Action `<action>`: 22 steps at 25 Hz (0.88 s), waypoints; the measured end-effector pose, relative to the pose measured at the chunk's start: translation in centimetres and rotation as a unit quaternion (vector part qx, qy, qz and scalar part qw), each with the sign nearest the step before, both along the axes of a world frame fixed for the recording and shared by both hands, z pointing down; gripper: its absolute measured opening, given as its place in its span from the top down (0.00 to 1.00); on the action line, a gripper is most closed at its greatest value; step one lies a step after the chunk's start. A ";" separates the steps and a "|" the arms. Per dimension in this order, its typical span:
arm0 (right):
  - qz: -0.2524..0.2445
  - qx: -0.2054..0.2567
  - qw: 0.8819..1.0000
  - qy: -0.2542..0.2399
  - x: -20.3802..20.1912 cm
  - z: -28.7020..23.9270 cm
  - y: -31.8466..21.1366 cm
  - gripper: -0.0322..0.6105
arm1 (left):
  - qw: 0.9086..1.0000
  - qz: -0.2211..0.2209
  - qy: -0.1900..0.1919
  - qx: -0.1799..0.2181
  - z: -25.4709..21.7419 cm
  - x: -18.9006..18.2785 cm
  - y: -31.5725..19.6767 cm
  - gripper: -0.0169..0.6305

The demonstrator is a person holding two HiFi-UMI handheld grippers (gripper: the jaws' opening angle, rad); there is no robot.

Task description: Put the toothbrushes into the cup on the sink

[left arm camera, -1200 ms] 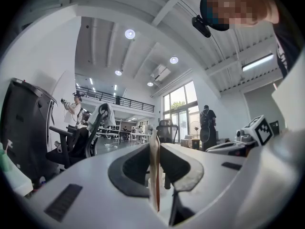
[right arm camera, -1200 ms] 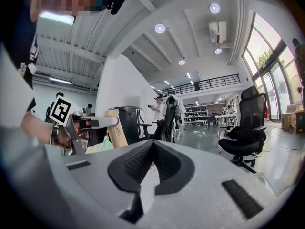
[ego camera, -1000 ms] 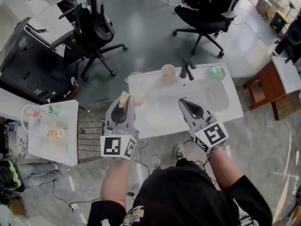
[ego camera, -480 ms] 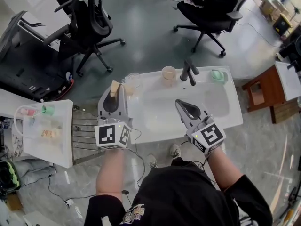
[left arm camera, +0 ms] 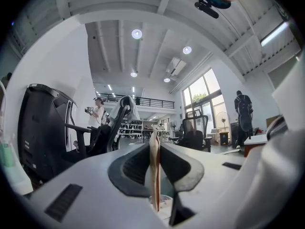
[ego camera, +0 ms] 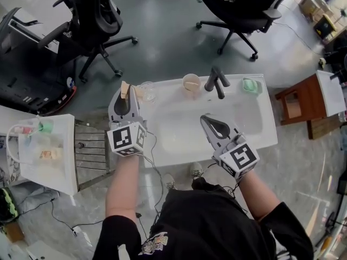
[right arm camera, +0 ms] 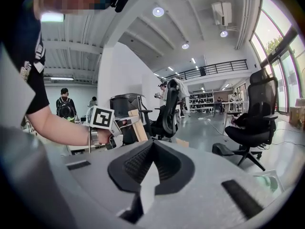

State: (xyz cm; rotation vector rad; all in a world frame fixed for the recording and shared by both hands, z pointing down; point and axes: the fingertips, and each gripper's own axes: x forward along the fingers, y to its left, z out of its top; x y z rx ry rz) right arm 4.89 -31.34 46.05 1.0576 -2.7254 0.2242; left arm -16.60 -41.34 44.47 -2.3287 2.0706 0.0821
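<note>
Grippers, 2: left gripper point(ego camera: 128, 93), right gripper point(ego camera: 205, 118). Flat tan pack point(ego camera: 124, 86), 1. White sink point(ego camera: 184, 135), 1. Dark faucet point(ego camera: 216, 82), 1. Cups, 2: beige cup point(ego camera: 191, 84), clear cup point(ego camera: 145, 90). Green dish point(ego camera: 250, 84), 1. Black office chairs, 2: left chair point(ego camera: 100, 15), right chair point(ego camera: 241, 7). Wooden side table point(ego camera: 306, 99), 1. Metal rack point(ego camera: 95, 153), 1

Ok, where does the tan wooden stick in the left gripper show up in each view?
Head view: the tan wooden stick is upper left of centre, clamped at the tips of the left gripper.
Left gripper view: seen edge-on at bottom centre, pinched between the jaws.
Right gripper view: left of centre, above the jaws.
Shared landmark: the black office chair.
</note>
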 end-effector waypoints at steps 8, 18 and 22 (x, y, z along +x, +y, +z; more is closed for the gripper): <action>0.015 -0.001 1.000 0.017 2.1 1.5 -0.9 0.94 | 0.998 -0.016 0.033 -0.053 5.6 -0.1 -2.4 0.88; 0.019 -0.008 1.000 0.011 1.9 1.6 -1.3 0.94 | 0.995 -0.004 0.035 -0.097 8.6 0.3 -2.2 0.74; 0.017 -0.011 1.000 0.003 1.0 1.4 -1.1 0.94 | 0.995 -0.002 0.033 -0.089 7.5 -0.3 -1.4 0.69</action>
